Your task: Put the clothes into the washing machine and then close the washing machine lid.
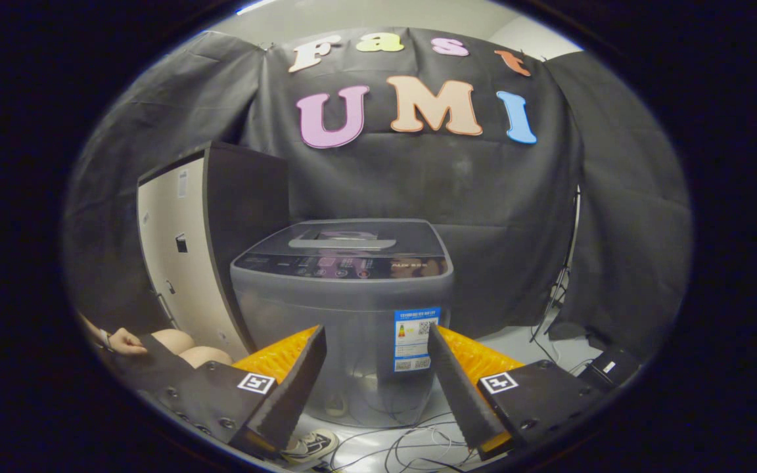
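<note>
A grey top-loading washing machine point(345, 309) stands on the floor beyond my fingers, its front facing me. Its lid point(352, 238) lies flat and shut on top, with a dark control panel point(342, 266) along the front edge. My gripper point(376, 384) is held back from the machine, open, with nothing between the fingers. The machine's front shows in the gap between them.
A tall cabinet point(184, 249) with a pale front stands left of the machine. A person's hand point(122, 341) and knees point(188, 348) show at the lower left. Cables point(411, 440) and a shoe point(309, 445) lie on the floor before the machine. A stand point(566, 276) is at right.
</note>
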`<state>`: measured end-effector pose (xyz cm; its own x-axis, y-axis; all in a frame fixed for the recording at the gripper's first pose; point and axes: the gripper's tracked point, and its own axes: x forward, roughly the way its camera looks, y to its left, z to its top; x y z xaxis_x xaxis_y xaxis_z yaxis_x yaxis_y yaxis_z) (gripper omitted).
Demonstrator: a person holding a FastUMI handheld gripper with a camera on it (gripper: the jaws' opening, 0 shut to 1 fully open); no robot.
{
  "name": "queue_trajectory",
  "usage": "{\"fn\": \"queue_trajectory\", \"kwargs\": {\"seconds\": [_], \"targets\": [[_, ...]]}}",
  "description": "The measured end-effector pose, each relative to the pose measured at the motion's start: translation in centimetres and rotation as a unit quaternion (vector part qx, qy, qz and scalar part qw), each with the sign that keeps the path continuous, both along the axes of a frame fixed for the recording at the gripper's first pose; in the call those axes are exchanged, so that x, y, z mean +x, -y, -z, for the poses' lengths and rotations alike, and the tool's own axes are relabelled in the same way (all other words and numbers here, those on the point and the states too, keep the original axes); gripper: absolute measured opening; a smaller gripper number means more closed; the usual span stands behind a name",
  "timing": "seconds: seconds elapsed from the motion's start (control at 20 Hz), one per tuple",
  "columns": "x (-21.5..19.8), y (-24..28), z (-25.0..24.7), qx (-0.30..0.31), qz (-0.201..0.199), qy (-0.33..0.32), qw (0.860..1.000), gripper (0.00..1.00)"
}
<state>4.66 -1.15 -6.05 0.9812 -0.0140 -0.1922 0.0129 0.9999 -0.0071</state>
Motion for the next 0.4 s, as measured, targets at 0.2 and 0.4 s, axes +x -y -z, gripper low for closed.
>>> {"fn": "queue_trajectory", "kwargs": {"seconds": [0.2, 0.4], "targets": [[-0.02, 0.07, 0.06, 0.0, 0.0, -0.001, 1.0, 0.97], [-0.13, 0.08, 0.13, 0.0, 0.0, -0.002, 1.0, 0.97]]}}
